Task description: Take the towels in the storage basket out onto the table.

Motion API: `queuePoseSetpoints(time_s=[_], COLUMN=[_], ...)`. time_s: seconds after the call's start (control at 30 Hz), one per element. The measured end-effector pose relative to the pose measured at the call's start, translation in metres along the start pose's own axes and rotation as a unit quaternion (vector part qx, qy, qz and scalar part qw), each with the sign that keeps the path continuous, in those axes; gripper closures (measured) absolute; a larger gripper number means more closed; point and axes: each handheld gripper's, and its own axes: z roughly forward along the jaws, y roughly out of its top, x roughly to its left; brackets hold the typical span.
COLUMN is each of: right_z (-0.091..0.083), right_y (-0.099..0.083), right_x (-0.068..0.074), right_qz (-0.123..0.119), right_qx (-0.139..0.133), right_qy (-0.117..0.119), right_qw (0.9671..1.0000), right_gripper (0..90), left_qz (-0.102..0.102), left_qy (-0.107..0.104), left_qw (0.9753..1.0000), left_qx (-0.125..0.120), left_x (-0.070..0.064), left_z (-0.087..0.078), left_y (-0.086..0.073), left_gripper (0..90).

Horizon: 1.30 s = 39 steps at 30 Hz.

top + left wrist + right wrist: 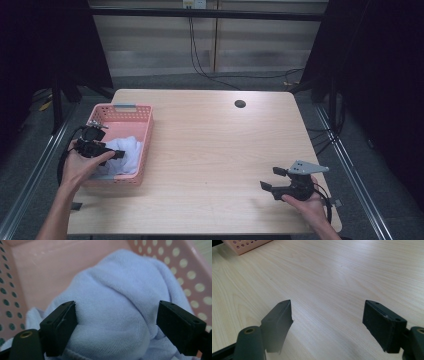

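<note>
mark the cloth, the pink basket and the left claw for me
cloth point(120, 302), left gripper view, top of the pale bundle.
pink basket point(146, 145), high view, its right wall.
left claw point(116, 326), left gripper view, midway between its open jaws, over the cloth.

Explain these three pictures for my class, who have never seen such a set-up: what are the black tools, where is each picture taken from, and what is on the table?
A person holds a two-jaw grasping tool in each hand. The high view looks down on a wooden table. On its left side stands a pink basket with a pale cloth inside. The left tool reaches into the basket; its own camera shows open jaws on either side of the cloth, not yet closed on it. The right tool hovers over bare wood, its jaws open and holding nothing, as the right tool's camera shows.
</note>
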Motion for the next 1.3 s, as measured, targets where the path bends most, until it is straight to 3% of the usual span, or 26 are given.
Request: queuePoseSetpoints(time_s=[0.03,0.13,0.27,0.33,0.47,0.53,0.57,0.63,0.67,0.8,0.93,1.07,1.2,1.3], right_z=[0.0,0.002,0.003,0.003,0.004,0.003,0.003,0.005,0.005,0.005,0.004,0.002,0.002,0.002], right_y=[0.0,0.0,0.0,0.0,0.0,0.0,0.0,0.0,0.0,0.001,0.001,0.0,0.0,0.0], right_x=[0.0,0.0,0.002,0.003,0.003,0.003,0.003,0.002,0.002,0.004,0.005,0.005,0.003,0.003], right_qz=[0.0,-0.005,-0.013,-0.016,-0.018,-0.018,-0.02,-0.024,-0.023,-0.026,-0.029,-0.029,-0.025,-0.024], right_qx=[0.001,0.004,0.008,0.01,0.013,0.012,0.015,0.02,0.021,0.02,0.021,0.016,0.019,0.018], right_qy=[0.001,-0.003,-0.002,0.0,-0.001,0.0,-0.002,-0.004,-0.003,-0.002,0.001,0.004,0.002,-0.002], right_qw=[1.0,1.0,0.9999,0.9998,0.9998,0.9998,0.9997,0.9995,0.9995,0.9995,0.9994,0.9995,0.9995,0.9995], right_gripper=[23.2,21.7,21.9,22.0,22.0,22.1,22.4,22.4,22.5,22.8,22.9,23.1,23.0,23.1], left_qz=[-0.003,-0.001,0.009,0.013,0.0,-0.001,0.008,0.004,0.014,0.018,0.01,0.002,-0.006,-0.009], left_qy=[0.001,-0.03,-0.022,-0.018,-0.024,-0.028,-0.031,-0.024,-0.018,0.014,0.019,0.017,0.017,0.013], left_qw=[1.0,0.999,0.9972,0.9946,0.9928,0.9913,0.9897,0.9888,0.9876,0.9847,0.9828,0.9847,0.989,0.9905], left_qx=[0.004,0.032,0.072,0.101,0.118,0.129,0.139,0.147,0.155,0.173,0.183,0.173,0.147,0.137], left_x=[-0.001,0.002,-0.001,-0.003,0.001,0.002,0.002,0.001,-0.001,-0.009,-0.01,-0.006,-0.002,0.0], left_z=[0.002,0.007,0.015,0.022,0.033,0.036,0.038,0.041,0.043,0.05,0.049,0.045,0.04,0.038], left_y=[-0.001,-0.001,0.003,0.007,0.013,0.016,0.017,0.02,0.021,0.023,0.025,0.024,0.02,0.018], left_gripper=[14.6,4.7,0.0,0.0,0.0,0.0,0.0,0.0,0.0,0.0,9.4,20.1,31.4,37.3])
